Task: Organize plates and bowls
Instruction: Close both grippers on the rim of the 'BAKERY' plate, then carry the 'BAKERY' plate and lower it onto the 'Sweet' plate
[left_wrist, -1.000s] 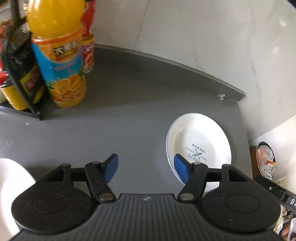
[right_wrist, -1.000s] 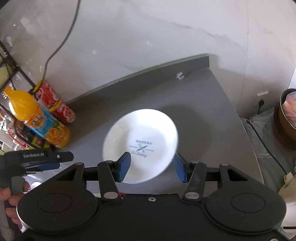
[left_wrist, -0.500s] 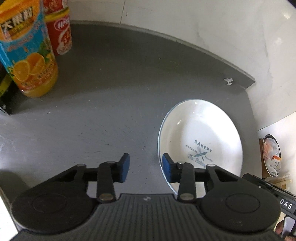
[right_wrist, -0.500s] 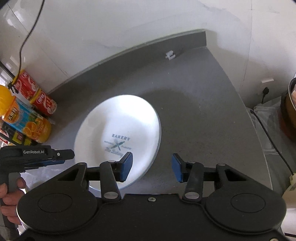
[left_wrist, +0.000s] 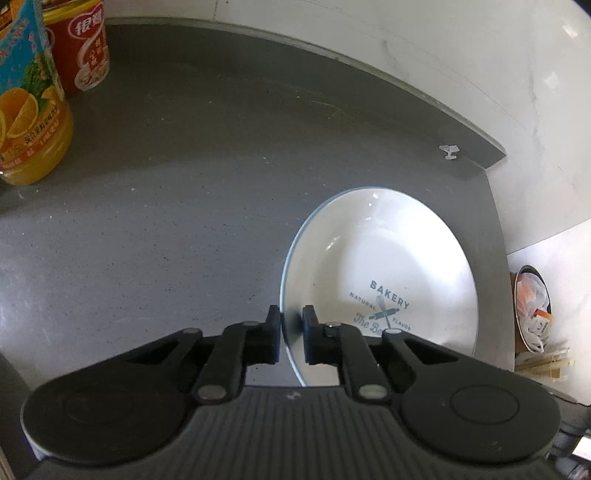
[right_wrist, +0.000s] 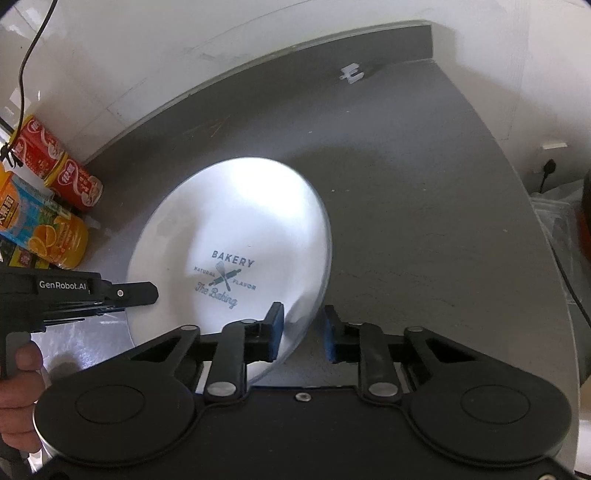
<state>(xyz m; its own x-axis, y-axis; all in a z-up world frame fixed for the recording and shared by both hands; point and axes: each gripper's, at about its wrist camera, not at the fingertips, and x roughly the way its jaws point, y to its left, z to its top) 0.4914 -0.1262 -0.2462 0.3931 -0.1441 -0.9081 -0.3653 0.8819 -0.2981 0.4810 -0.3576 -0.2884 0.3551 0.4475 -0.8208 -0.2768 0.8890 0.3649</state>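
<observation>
Left wrist view: plate (left_wrist: 380, 266), glossy white, round, shallow, empty, "BAKERY" print, lies on matte grey speckled counter (left_wrist: 203, 184); left gripper (left_wrist: 291, 334) pinches its left rim, one finger each side; orange juice bottle (left_wrist: 29, 122) and red can (left_wrist: 86, 48) far left. Right wrist view: same plate (right_wrist: 232, 243) ahead-left, its right rim between right gripper (right_wrist: 302, 330) fingers, spread, small gaps either side.
</observation>
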